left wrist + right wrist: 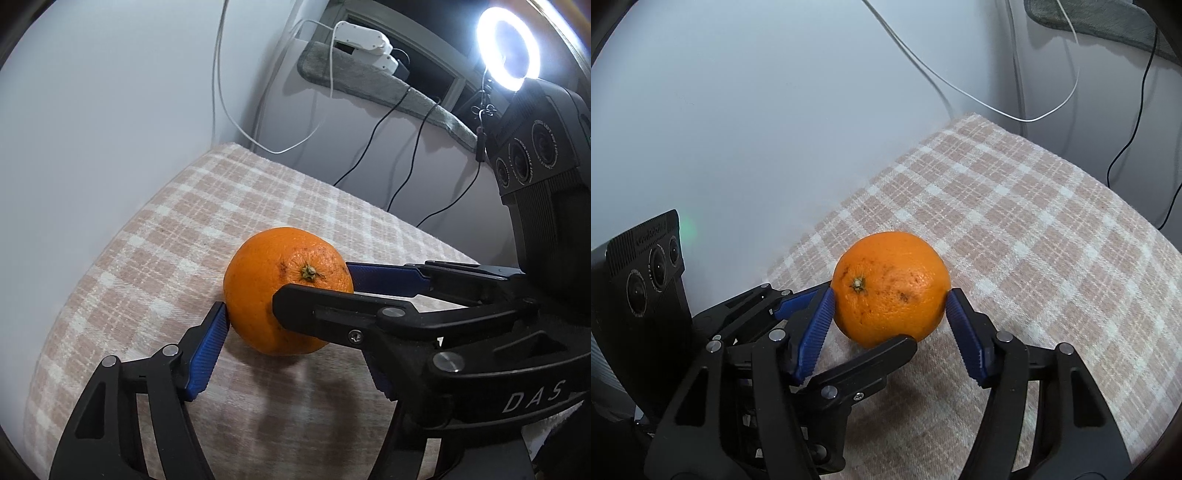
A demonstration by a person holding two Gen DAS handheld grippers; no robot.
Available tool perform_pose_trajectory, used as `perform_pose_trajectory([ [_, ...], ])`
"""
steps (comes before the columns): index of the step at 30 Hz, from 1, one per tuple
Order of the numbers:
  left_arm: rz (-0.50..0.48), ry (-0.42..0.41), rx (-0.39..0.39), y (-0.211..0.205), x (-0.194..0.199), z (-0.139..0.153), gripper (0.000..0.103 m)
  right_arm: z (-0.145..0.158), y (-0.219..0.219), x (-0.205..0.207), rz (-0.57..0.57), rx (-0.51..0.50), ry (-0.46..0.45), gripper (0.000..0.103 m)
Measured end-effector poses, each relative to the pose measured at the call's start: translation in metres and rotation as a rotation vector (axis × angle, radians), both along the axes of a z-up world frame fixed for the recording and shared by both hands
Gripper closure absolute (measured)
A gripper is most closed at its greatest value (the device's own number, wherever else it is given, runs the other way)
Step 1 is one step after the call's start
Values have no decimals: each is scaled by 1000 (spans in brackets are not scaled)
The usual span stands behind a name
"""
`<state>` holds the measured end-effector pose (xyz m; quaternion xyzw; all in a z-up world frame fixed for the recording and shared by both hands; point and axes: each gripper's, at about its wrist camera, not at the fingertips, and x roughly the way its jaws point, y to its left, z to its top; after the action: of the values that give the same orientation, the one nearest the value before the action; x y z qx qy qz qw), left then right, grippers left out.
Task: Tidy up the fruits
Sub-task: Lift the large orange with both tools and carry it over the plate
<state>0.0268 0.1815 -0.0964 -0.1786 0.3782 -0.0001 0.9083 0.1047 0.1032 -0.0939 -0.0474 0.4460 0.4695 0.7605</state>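
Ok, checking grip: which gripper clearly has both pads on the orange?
The right gripper: pads press opposite sides of the orange; the left gripper's second pad is hidden.

We see a pale bare wall, a pink-and-cream plaid cloth over the surface, 1 lit ring light at upper right, white cables and black cables hanging down, a grey fuzzy ledge cover.
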Motion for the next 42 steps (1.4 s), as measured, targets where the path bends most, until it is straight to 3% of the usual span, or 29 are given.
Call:
perform_pose_trajectory([
  [14, -92, -80, 14, -54, -9, 31, 35, 31, -69, -23, -88, 45, -51, 38],
  [30, -257, -145, 33, -149, -11, 60, 35, 52, -180, -45, -241, 85, -96, 38],
  [42, -417, -161, 33, -230, -14, 66, 35, 54, -276, -66, -396, 100, -101, 38],
])
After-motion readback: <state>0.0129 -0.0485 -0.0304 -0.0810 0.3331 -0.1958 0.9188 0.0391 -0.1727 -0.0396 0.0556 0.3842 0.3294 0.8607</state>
